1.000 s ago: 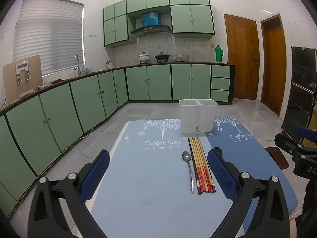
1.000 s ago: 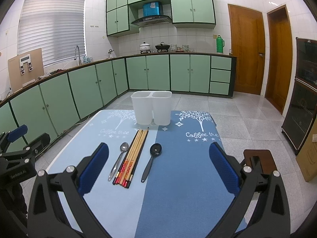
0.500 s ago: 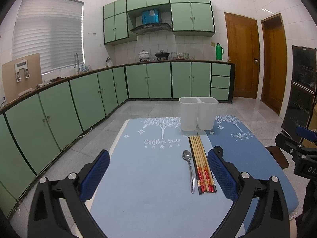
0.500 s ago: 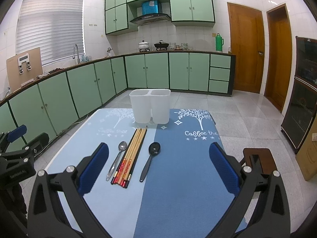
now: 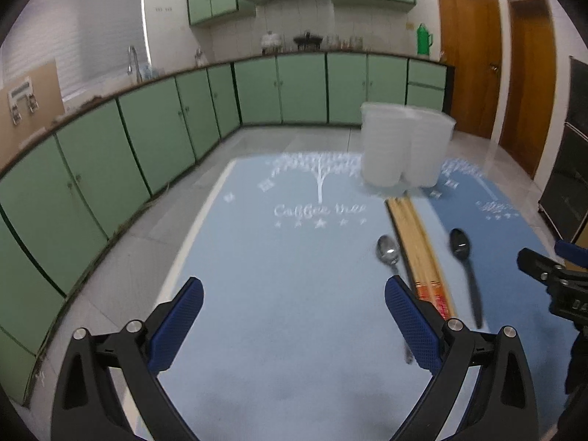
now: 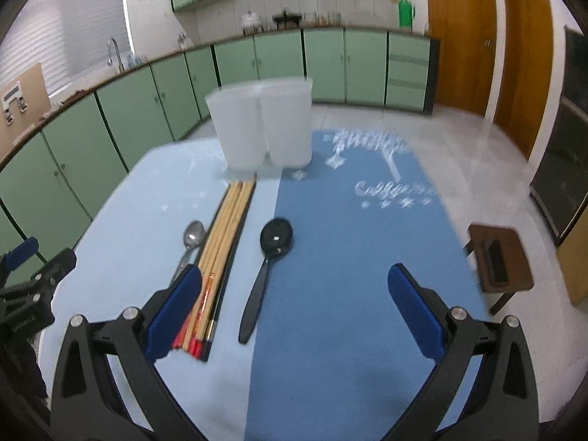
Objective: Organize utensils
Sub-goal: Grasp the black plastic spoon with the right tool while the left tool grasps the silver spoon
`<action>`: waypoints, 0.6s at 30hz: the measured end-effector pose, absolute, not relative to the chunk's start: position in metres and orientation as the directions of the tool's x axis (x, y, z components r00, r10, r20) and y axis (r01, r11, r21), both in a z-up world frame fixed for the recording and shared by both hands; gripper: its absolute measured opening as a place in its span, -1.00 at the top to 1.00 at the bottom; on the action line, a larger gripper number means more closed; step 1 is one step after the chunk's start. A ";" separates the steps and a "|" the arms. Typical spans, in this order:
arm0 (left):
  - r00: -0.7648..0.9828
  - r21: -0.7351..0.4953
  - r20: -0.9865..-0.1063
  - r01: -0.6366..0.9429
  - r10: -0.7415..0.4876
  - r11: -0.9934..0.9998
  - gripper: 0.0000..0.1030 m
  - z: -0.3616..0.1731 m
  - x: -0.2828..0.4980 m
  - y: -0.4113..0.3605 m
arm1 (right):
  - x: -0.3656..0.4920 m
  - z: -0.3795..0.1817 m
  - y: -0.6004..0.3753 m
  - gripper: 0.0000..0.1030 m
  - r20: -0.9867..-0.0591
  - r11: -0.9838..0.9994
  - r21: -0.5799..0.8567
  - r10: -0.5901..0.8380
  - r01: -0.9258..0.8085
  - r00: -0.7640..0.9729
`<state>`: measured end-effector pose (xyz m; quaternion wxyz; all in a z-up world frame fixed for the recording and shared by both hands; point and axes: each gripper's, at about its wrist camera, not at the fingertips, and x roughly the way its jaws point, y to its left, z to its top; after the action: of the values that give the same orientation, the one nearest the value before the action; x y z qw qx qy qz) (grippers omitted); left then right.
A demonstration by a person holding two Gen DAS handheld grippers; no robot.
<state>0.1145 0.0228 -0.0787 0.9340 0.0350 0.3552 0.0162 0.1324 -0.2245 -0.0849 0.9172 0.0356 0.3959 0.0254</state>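
A white two-compartment holder (image 5: 404, 147) (image 6: 262, 125) stands at the far end of the blue mat. In front of it lie a bundle of wooden chopsticks (image 5: 417, 246) (image 6: 224, 242), a metal spoon (image 5: 387, 251) (image 6: 191, 239) to their left and a black spoon (image 5: 465, 268) (image 6: 270, 257) to their right. My left gripper (image 5: 294, 294) is open and empty above the mat, left of the utensils. My right gripper (image 6: 294, 294) is open and empty, over the black spoon's handle end.
The table carries a light blue mat (image 5: 286, 312) and a darker blue mat (image 6: 349, 275). A brown stool (image 6: 499, 261) stands to the right of the table. Green cabinets (image 5: 147, 139) line the walls. The other gripper shows at each view's edge (image 5: 558, 286) (image 6: 25, 294).
Both grippers have moved forward and tipped down toward the table. The utensils and holder look larger and nearer. The black spoon has come into the left wrist view. Both grippers stay open.
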 end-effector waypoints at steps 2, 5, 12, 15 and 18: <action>0.725 0.081 -0.685 -0.008 0.062 0.997 -0.88 -0.089 0.127 0.023 | 0.149 -0.096 -0.220 -0.87 -0.751 0.996 0.093 0.082 -0.018 0.655; 0.702 0.085 -0.708 -0.017 0.073 0.996 -0.87 -0.099 0.140 0.024 | 0.170 -0.110 -0.214 -0.85 -0.778 0.996 0.085 0.071 -0.008 0.624; 0.679 0.074 -0.731 -0.015 0.064 0.997 -0.87 -0.111 0.155 0.028 | 0.204 -0.131 -0.209 -0.46 -0.821 0.996 0.083 0.056 0.021 0.567; 0.668 0.070 -0.742 -0.015 0.062 0.997 -0.87 -0.113 0.161 0.029 | 0.209 -0.134 -0.207 -0.32 -0.829 0.997 0.079 0.052 0.026 0.556; 0.663 0.063 -0.747 -0.004 0.050 0.998 -0.87 -0.114 0.166 0.028 | 0.212 -0.138 -0.203 -0.18 -0.830 0.998 0.057 0.031 0.029 0.556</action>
<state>0.1664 0.0279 -0.1140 0.9114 0.0279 0.4103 0.0149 0.2118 -0.2025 -0.1375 0.8816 0.0319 0.4709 0.0004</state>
